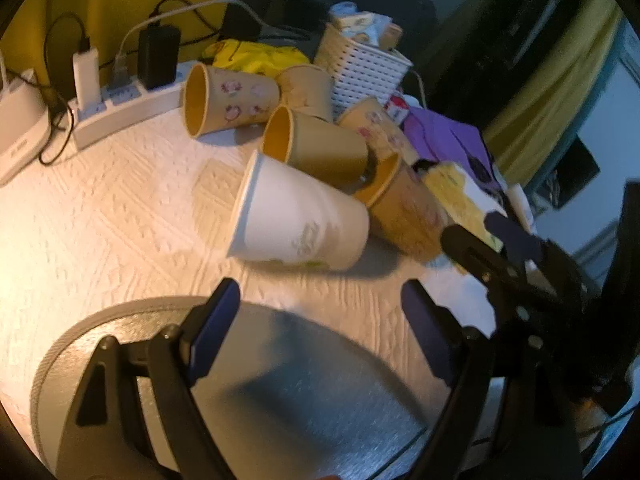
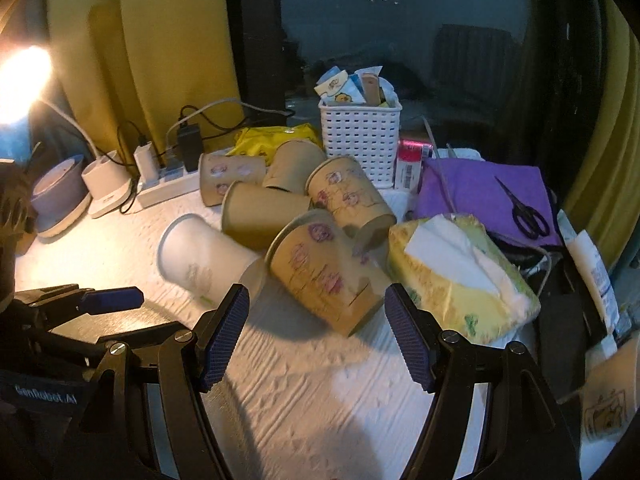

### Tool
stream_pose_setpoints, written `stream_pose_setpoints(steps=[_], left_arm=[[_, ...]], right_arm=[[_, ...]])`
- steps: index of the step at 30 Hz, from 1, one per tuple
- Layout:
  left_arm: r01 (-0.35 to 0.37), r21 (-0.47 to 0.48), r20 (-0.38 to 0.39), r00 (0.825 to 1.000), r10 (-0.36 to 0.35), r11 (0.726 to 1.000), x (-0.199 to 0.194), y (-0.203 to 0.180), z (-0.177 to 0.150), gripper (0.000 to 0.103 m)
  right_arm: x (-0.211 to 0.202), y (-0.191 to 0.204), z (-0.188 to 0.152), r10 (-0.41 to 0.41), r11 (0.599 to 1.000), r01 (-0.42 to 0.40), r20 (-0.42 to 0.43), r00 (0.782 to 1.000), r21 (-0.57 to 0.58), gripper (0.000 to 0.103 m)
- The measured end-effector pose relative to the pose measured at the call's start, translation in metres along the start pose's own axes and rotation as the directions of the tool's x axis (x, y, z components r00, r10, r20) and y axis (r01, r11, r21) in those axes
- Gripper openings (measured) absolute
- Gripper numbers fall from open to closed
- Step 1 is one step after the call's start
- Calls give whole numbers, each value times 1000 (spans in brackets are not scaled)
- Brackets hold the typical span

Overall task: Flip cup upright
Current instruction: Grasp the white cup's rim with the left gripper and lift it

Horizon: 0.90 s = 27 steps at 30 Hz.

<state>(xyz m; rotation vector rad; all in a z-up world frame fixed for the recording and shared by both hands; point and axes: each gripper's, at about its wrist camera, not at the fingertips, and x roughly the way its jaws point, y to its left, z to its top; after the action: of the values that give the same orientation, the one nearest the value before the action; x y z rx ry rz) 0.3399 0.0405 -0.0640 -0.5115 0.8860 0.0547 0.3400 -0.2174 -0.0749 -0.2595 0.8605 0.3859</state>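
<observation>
A white paper cup point(image 1: 298, 220) lies on its side on the white textured table, mouth to the left; it also shows in the right wrist view point(image 2: 200, 258). Behind it lie several brown paper cups, some with flower prints point(image 1: 230, 100) point(image 2: 324, 272). My left gripper point(image 1: 320, 336) is open and empty, hovering just in front of the white cup. My right gripper point(image 2: 316, 336) is open and empty, just in front of a flower-print cup lying on its side. The right gripper also appears at the right edge of the left wrist view point(image 1: 516, 260).
A grey round lid or pad point(image 1: 280, 380) lies under my left gripper. A power strip with chargers point(image 1: 120, 108), a white basket point(image 2: 360, 136), a yellow tissue pack point(image 2: 460, 276), purple cloth with scissors point(image 2: 524, 208) and a lamp base point(image 2: 60, 196) crowd the table's back and right.
</observation>
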Motion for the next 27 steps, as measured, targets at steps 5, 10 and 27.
stream_pose_setpoints(steps=[5, 10, 27], left_arm=[[38, -105, 4, 999, -38, 994, 7, 6, 15, 84], [82, -308, -50, 994, -102, 948, 36, 28, 29, 84], [14, -146, -72, 997, -25, 989, 48, 8, 29, 66]], right_arm=[[3, -12, 5, -12, 1000, 12, 14, 1000, 16, 73], [10, -22, 4, -27, 999, 27, 6, 1000, 29, 73], [9, -34, -4, 2, 997, -3, 6, 1000, 78, 73]])
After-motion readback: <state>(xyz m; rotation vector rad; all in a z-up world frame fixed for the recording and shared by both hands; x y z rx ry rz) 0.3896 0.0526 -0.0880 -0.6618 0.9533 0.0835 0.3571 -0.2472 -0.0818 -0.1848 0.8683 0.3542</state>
